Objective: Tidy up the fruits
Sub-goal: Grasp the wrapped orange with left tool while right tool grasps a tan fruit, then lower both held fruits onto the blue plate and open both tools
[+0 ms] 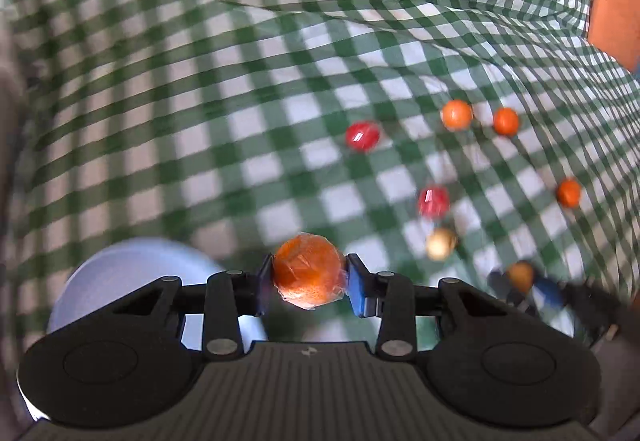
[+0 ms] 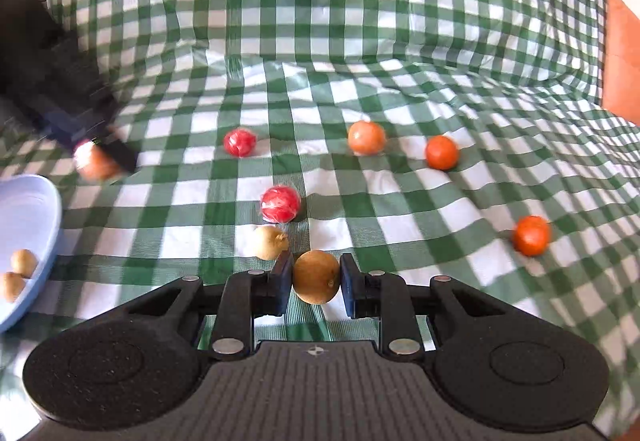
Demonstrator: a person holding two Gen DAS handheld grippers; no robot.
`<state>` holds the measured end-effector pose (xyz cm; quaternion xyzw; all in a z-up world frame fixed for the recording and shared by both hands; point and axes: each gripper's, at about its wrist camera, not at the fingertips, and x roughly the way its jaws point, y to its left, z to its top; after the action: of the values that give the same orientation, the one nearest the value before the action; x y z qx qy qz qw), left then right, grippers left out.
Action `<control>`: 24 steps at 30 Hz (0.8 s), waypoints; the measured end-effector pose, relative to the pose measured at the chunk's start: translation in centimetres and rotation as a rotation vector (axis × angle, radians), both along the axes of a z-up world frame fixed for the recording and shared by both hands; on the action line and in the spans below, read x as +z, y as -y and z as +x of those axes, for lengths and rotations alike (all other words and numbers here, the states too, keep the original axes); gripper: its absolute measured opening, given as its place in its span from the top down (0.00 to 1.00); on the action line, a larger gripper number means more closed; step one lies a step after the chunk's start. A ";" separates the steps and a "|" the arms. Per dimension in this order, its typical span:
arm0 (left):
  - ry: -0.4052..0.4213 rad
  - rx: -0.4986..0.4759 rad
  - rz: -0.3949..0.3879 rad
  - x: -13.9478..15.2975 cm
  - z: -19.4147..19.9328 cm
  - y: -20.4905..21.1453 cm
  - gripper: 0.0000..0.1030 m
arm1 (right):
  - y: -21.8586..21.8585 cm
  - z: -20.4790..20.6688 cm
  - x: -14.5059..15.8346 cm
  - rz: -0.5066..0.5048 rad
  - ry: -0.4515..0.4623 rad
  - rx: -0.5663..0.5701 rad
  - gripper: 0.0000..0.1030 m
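Observation:
My left gripper [image 1: 310, 270] is shut on a plastic-wrapped orange fruit [image 1: 304, 281], held above the cloth beside a light blue plate [image 1: 120, 277]. My right gripper [image 2: 316, 270] is shut on a round brown fruit [image 2: 316, 285] low over the cloth. A pale tan fruit [image 2: 270, 242] lies just left of its left finger. Two red wrapped fruits [image 2: 239, 142] [image 2: 281, 203] and three orange fruits [image 2: 366, 137] [image 2: 441, 152] [image 2: 532, 235] lie scattered ahead. The left gripper [image 2: 96, 157] appears blurred at the left of the right wrist view.
A green and white checked cloth [image 2: 360, 41] covers the surface and rises in folds at the back. The blue plate [image 2: 36, 209] at the left edge holds two small tan fruits [image 2: 24, 262]. An orange-brown surface [image 2: 624, 61] shows at the right.

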<state>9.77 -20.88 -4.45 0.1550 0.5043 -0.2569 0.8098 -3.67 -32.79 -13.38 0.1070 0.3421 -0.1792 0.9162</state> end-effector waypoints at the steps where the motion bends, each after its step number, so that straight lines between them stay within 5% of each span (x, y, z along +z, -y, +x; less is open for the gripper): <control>1: 0.007 0.007 0.005 0.6 -1.0 -1.4 0.59 | -0.3 -0.7 0.8 0.005 0.005 0.008 0.75; 15: 0.036 0.236 -0.006 5.4 -11.8 -21.3 0.59 | -13.3 -9.6 10.8 0.092 0.123 0.329 0.75; 24: 0.071 0.285 -0.071 7.0 -13.6 -24.8 0.59 | -18.3 -11.6 13.5 0.012 0.150 0.429 0.75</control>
<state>-3.80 3.93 2.54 0.0624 0.4829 -0.1515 0.8602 -15.23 -14.47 0.13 0.0500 0.2891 0.0303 0.9555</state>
